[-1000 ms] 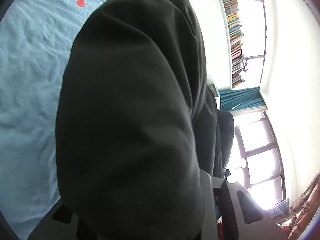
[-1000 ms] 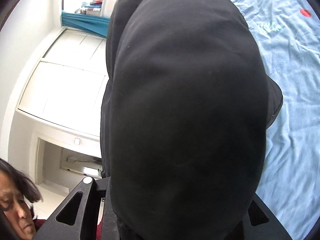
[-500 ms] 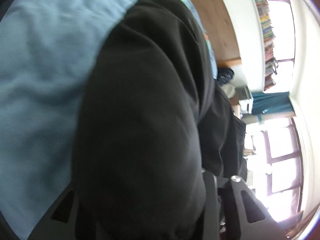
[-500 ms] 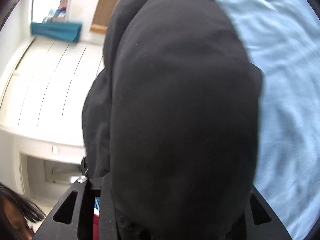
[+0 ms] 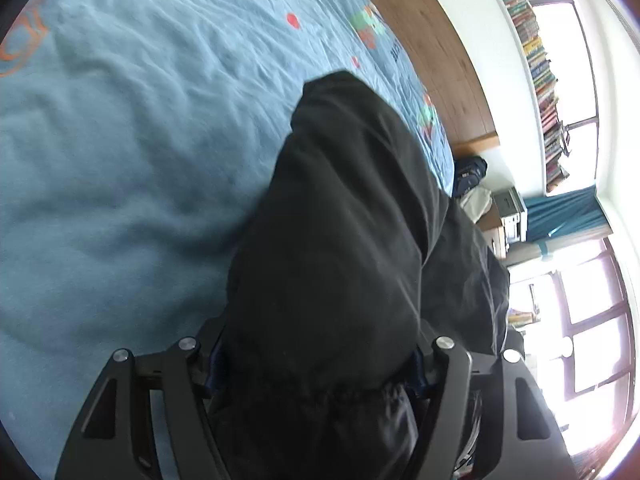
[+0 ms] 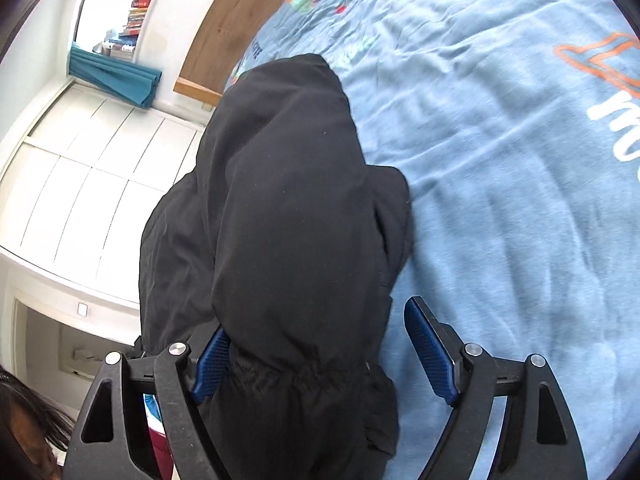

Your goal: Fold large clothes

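1. Here we take the left wrist view first: our left gripper [image 5: 316, 364] has its jaws opening, with the black garment [image 5: 344, 240] bunched between them; the cloth hides the pads, so we cannot tell whether they press on it
2. The black garment lies on the light blue bedspread [image 5: 120, 160], its long axis running from the gripper away toward the wooden headboard [image 5: 436, 52], its far end rounded
3. On the bedspread we see red spots, small coloured figures and an orange outline at the left edge; there is dark print near the headboard, too small for us to read
4. Right of the bed, a long shelf of books [image 5: 540, 72] runs along the wall by the window [image 5: 592, 312]; their spines are too small to read. A teal curtain [image 5: 560, 216] hangs below it
5. In the right wrist view, white cabinet doors [image 6: 88, 184] stand at the left, with dark hair of a person [image 6: 28, 420] in the lower corner
6. Our right gripper [image 6: 320, 354] is opening too: the left blue pad [image 6: 212, 364] touches the garment [image 6: 288, 220], the right blue pad [image 6: 428, 352] stands clear of it
7. Here too the garment points toward the headboard [image 6: 224, 28]
8. At the right the bedspread [image 6: 500, 160] carries big white letters, cut off at the edge, starting with "m", under an orange outlined shape
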Demonstrator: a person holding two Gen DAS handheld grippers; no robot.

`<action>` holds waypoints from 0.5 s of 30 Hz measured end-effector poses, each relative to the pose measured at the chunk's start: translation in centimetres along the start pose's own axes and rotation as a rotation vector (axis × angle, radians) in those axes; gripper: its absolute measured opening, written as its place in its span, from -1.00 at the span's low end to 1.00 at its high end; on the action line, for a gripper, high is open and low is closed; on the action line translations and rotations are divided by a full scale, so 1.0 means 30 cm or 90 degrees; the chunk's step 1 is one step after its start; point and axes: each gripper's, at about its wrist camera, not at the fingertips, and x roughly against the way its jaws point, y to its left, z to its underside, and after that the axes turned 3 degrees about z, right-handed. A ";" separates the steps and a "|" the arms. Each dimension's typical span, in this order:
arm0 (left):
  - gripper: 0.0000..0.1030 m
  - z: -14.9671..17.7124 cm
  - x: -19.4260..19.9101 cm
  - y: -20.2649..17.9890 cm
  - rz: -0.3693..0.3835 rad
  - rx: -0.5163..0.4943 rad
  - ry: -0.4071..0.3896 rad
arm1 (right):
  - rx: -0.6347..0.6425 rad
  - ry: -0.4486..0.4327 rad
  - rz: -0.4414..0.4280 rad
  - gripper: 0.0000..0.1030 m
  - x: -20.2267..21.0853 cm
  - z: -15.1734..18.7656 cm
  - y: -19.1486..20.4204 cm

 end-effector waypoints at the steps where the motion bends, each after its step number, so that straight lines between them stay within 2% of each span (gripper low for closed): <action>1: 0.29 -0.007 0.018 -0.009 -0.003 -0.003 -0.007 | 0.003 -0.004 0.000 0.58 0.050 0.018 -0.071; 3: 0.29 0.017 0.096 0.023 -0.013 -0.014 -0.026 | 0.007 -0.019 -0.005 0.58 0.071 0.019 -0.073; 6: 0.31 0.066 0.219 0.102 -0.011 -0.017 -0.066 | 0.012 -0.046 -0.006 0.59 0.091 -0.044 -0.122; 8: 0.34 0.078 0.302 0.126 -0.004 -0.016 -0.089 | 0.020 -0.054 0.002 0.60 0.132 -0.011 -0.160; 15: 0.35 0.158 0.475 0.088 -0.008 -0.061 -0.114 | 0.049 -0.087 0.003 0.62 0.193 0.034 -0.109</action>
